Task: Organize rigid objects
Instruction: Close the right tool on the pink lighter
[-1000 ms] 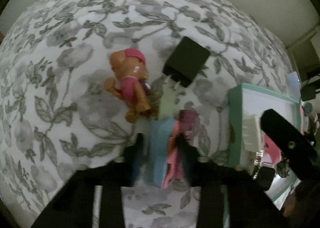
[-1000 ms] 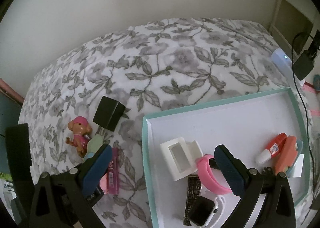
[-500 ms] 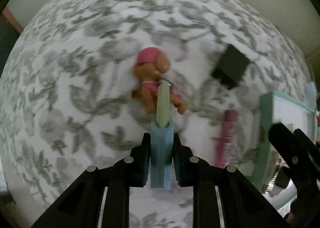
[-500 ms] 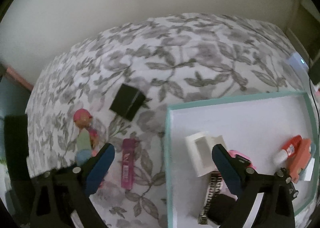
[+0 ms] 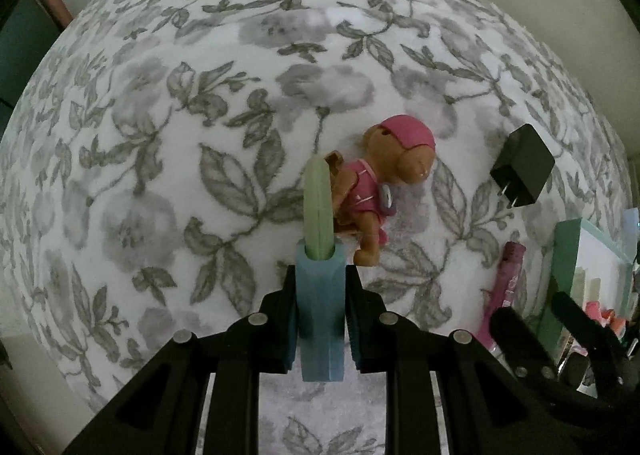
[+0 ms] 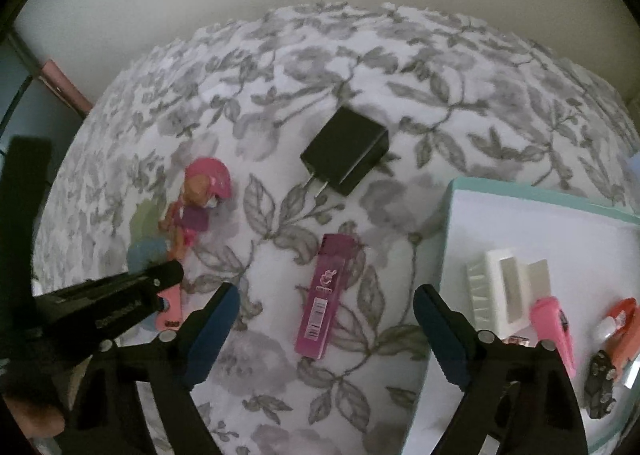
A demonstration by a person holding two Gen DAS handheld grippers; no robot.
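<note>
My left gripper [image 5: 320,279] is shut on a blue piece with a pale green tip [image 5: 318,211]; the tip ends just beside a toy dog in a pink cap [image 5: 384,175]. In the right wrist view my right gripper [image 6: 325,295] hovers over a pink rectangular case [image 6: 326,295] lying on the flowered cloth. Its jaws are closing, one on either side of the case, and the pads stay clear of it. A black plug charger [image 6: 346,151] lies beyond the case. The teal-rimmed white tray [image 6: 452,215] stands to the right.
The tray holds a white block [image 6: 504,291], a pink strap [image 6: 554,323] and orange-red items [image 6: 620,319]. A salmon-pink piece [image 6: 170,311] lies by the left gripper's fingers. The cloth [image 5: 160,135] spreads bare to the left and far side; a wall backs it.
The left gripper closed on the blue-and-green piece and shifted left past the toy dog. The right gripper moved left from over the tray to over the pink case, its jaws narrowing.
</note>
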